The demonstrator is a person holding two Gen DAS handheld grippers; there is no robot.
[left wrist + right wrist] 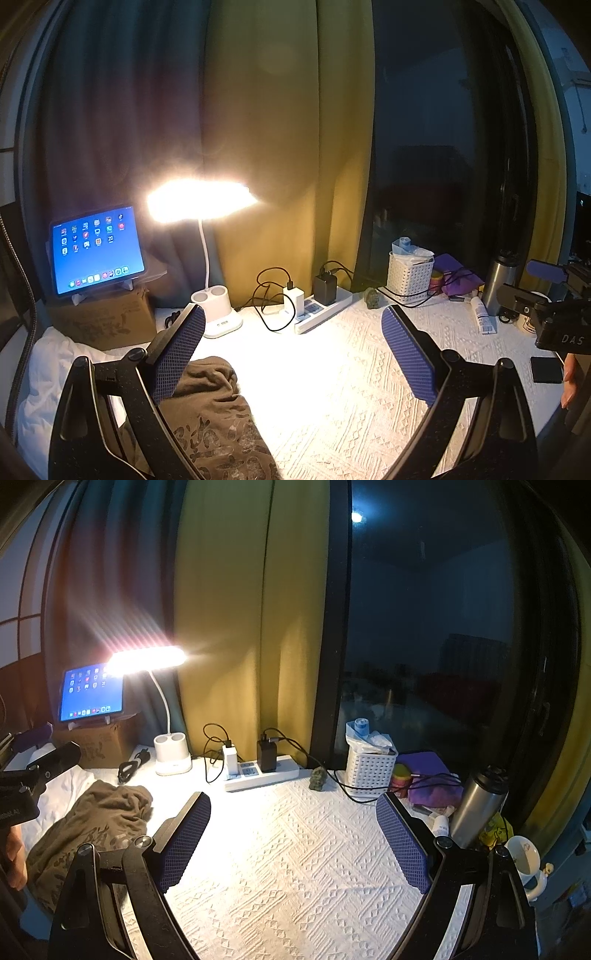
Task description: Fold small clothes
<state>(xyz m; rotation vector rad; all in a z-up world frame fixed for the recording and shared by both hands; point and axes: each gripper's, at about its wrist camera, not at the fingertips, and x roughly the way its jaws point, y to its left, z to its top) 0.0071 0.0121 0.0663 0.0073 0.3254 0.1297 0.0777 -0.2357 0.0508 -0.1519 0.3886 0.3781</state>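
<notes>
Both grippers, left and right, hang spread wide and empty above the white textured cloth, brown crumpled garment lower left.

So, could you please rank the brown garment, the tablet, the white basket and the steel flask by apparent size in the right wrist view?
1. Brown garment, though nearest the camera.
2. Tablet.
3. White basket and steel flask: too alike to rank.
</notes>
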